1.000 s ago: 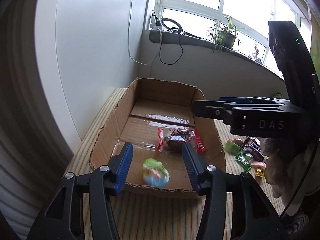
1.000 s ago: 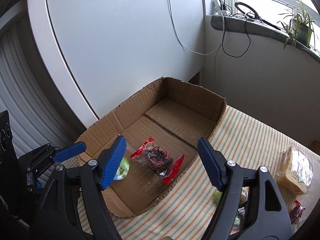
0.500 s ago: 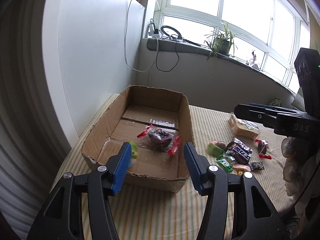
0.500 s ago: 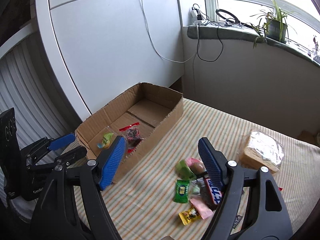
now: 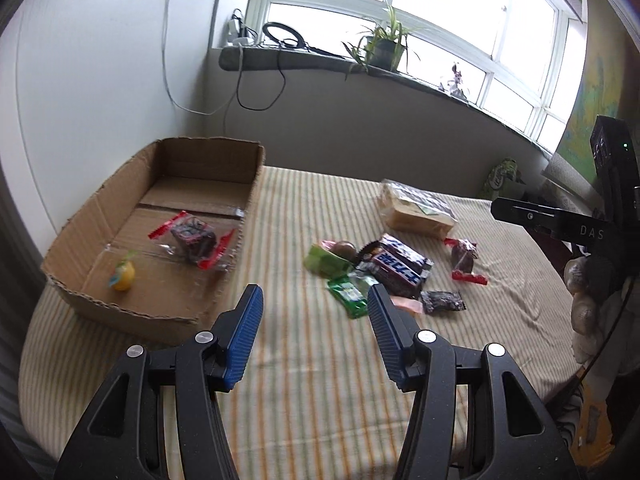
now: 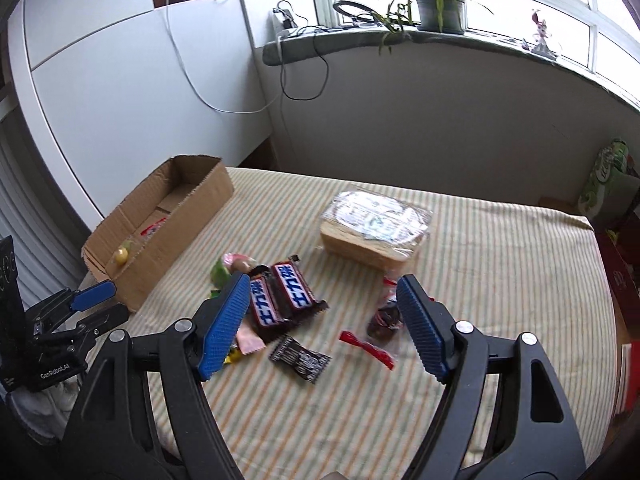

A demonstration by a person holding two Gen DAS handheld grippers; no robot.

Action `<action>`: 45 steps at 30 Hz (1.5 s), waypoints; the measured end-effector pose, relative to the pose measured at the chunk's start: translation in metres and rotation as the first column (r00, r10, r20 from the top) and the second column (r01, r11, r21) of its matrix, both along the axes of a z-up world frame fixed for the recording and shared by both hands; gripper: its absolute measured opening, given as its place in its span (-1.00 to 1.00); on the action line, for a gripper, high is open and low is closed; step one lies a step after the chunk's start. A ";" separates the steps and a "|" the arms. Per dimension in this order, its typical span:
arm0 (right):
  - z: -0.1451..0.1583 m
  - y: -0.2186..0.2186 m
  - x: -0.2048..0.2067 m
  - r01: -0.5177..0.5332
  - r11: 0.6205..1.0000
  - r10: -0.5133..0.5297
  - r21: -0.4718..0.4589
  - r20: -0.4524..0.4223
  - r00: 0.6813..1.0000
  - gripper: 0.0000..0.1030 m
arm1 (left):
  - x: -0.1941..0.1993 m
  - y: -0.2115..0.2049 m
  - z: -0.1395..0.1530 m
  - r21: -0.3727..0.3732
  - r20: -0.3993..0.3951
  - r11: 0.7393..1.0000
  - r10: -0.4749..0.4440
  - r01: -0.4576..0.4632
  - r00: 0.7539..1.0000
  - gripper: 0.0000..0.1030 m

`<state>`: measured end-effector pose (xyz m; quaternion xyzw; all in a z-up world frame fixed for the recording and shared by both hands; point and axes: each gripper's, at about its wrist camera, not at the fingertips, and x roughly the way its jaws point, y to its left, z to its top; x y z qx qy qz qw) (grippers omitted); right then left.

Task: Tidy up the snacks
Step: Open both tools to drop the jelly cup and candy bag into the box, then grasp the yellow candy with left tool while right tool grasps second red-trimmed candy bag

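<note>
A shallow cardboard box (image 5: 252, 184) (image 6: 200, 196) sits at the left of the striped table. Inside lie a dark cake in a clear red-ended wrapper (image 5: 192, 238) and a small yellow candy (image 5: 122, 280) (image 6: 121, 255). A pile of loose snacks lies mid-table: two dark chocolate bars (image 5: 400, 266) (image 6: 280, 296), a green sachet (image 5: 347, 295), a small black packet (image 5: 443, 302) (image 6: 300, 358), and a second red-ended cake (image 5: 464, 262) (image 6: 382, 322). My left gripper (image 5: 314, 340) is open and empty, hovering near the box's right corner. My right gripper (image 6: 324, 326) is open and empty above the pile.
A wrapped block of sliced bread (image 5: 416, 214) (image 6: 374, 226) lies behind the pile. A white cabinet (image 6: 120, 92) stands behind the box. A grey wall with a window sill (image 6: 400, 40) bounds the far side. The right gripper's body (image 5: 580, 232) shows at the right.
Both grippers swung right, away from the box and toward the snack pile. The yellow candy that was between the left jaws now lies in the box. Both jaws kept the same width.
</note>
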<state>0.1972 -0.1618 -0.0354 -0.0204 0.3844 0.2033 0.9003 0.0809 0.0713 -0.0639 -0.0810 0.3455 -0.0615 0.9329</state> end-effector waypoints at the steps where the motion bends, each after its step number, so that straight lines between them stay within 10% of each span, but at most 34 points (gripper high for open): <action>1: -0.003 -0.007 0.002 0.011 1.000 -0.011 0.000 -0.008 1.000 0.51 | 0.001 -0.006 -0.002 -0.001 -0.008 1.000 -0.018 0.018 1.000 0.04; 29: -0.078 -0.024 0.061 0.096 0.995 -0.083 0.038 -0.268 0.960 0.32 | 0.044 -0.070 -0.049 0.041 -0.204 0.965 -0.245 0.258 0.948 -0.21; 45: -0.088 -0.016 0.070 0.079 0.996 -0.085 -0.031 -0.278 0.957 -0.20 | 0.050 -0.084 -0.054 0.085 -0.204 0.960 -0.244 0.266 0.948 -0.50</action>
